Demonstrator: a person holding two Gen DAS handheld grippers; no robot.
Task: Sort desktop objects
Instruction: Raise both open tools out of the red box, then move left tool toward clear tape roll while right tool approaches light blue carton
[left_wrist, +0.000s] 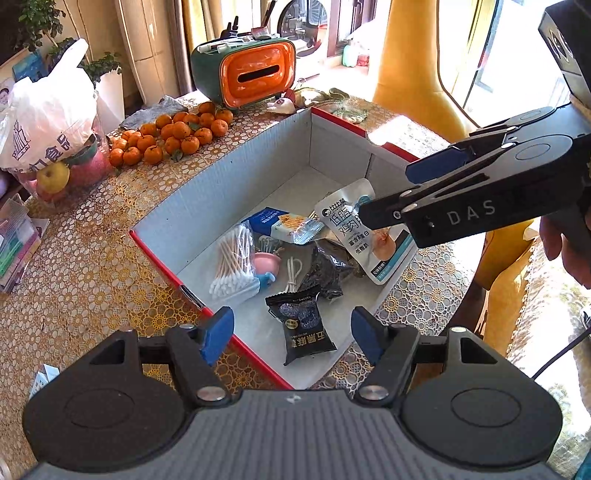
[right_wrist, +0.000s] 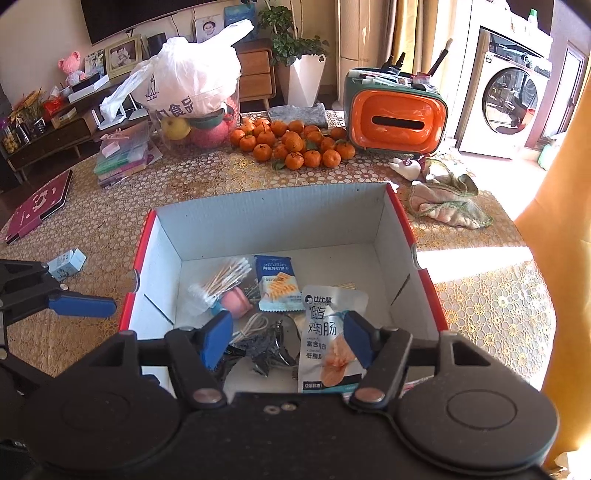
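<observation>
On the far left of the table (right_wrist: 110, 221) a small blue carton (right_wrist: 67, 263) lies alone, well apart from the box (right_wrist: 266, 210) — probably not yet sorted. The left gripper (left_wrist: 291, 332) hangs over the box's near edge with jaws wide and nothing between them; a black snack packet (left_wrist: 304, 325) lies on the floor below. Cotton swabs (right_wrist: 221, 280), a cracker packet (right_wrist: 277, 282) and a crumpled dark wrapper (right_wrist: 266, 350) are heaped at the near end, likely dropped where reach was shortest. To the right, the right gripper (right_wrist: 288, 339) stands open above the sausage pouch (right_wrist: 328, 332) — the pouch leans on the box's near right wall, apparently let go.
</observation>
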